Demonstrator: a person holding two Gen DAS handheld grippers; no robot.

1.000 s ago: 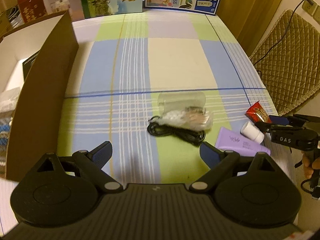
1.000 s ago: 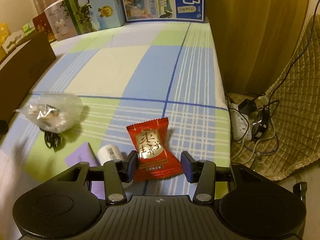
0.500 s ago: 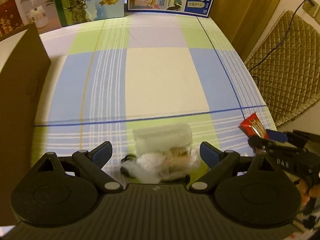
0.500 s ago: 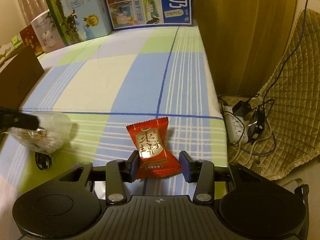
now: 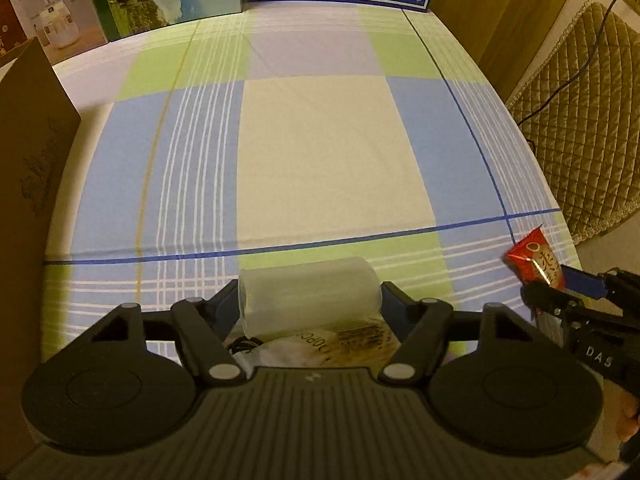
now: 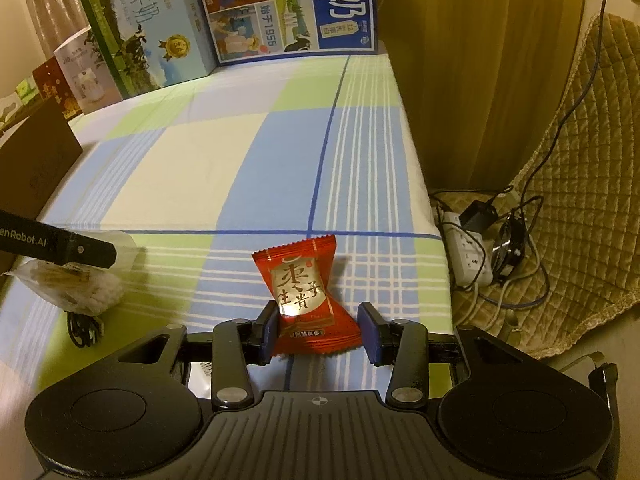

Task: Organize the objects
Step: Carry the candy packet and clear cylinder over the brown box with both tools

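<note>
Grippers are seen over a desk (image 5: pixel 332 152) covered in a checked cloth of blue, green and cream. The left gripper (image 5: pixel 310 300) is pointed steeply down at a clear plastic bag (image 5: pixel 308 296) of small items, which lies on the cloth near the front edge with a coiled black cable (image 6: pixel 82 330) partly under it. The bag is placed between the jaws, which are closing at this moment; the blue pads appear level with the bag's two ends, and whether they press on it cannot be told. In the right wrist view one left finger (image 6: pixel 90 252) is seen lying across the top of the bag.

The right gripper (image 6: pixel 318 334) is closing on a red sweet packet (image 6: pixel 306 300) with gold lettering. Its left pad is seen against the packet's edge, while a narrow gap is seen at the right pad. The packet's upper half stands up clear of the cloth.

A brown cardboard box (image 5: pixel 28 184) is noted at the left edge of the desk. Printed cartons (image 6: pixel 280 4) are stood along the far edge. A power strip (image 6: pixel 468 256) with tangled leads is seen on the floor to the right
</note>
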